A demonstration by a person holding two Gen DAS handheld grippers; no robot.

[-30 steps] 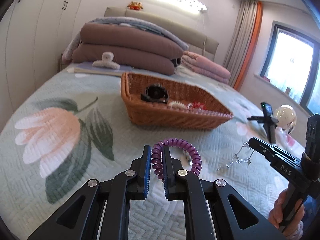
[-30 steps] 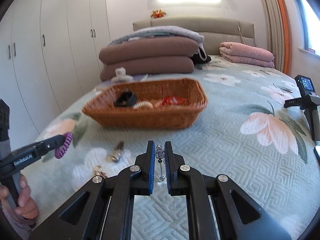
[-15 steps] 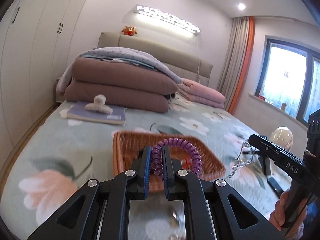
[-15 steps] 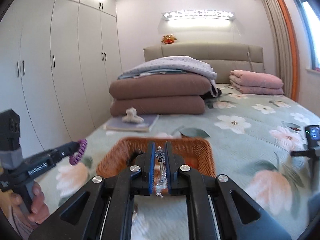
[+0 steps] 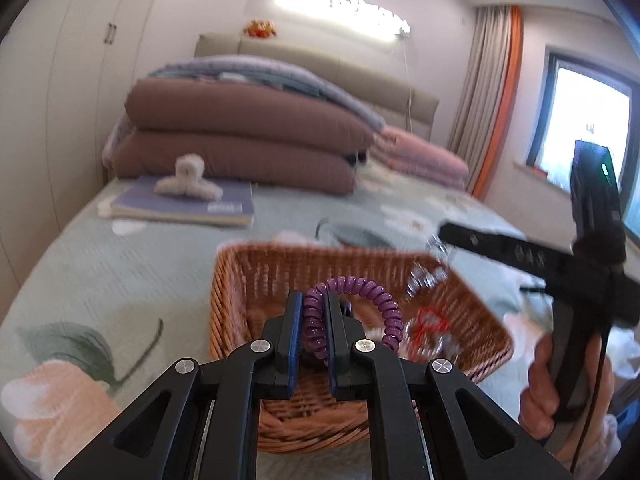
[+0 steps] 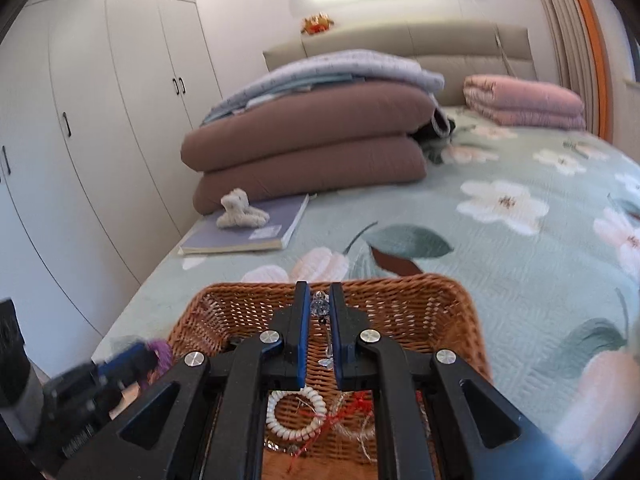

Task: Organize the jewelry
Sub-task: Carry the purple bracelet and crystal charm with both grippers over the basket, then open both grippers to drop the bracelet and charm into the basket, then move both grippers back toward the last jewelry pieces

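Moved since before: both of my claws had travelled forward and come over the brown woven wicker basket (image 6: pixel 448 300), which half a second earlier sat further ahead of them on the bed.
Left claw: my left claw (image 5: pixel 311 320) was pinching the purple spiral coil bracelet (image 5: pixel 360 300), its loop arching to the right above the basket's interior.
Right claw: my right claw (image 6: pixel 320 316) was pressed onto a clear crystal bead pendant on a thin chain (image 6: pixel 320 305), whose lower end dangled between the fingers over the basket.
Basket contents: a white spiral coil bracelet (image 6: pixel 296 412) and a red knotted string charm (image 6: pixel 352 406) lay on the bottom; the rest was too blurred to name.
Elsewhere: a fluffy cream hair clip (image 6: pixel 240 210) rested on a lavender notebook (image 6: pixel 260 232) well behind the basket, on the floral green bedspread (image 6: pixel 520 280).
Stage: I judged this to be the drop, both pieces held above the basket and not yet released.
Risk: the left claw hung near the basket's front-left wall, so the springy coil might bounce off the rim onto the bedspread; the thin chain could snag on a finger pad or tangle with the red string.
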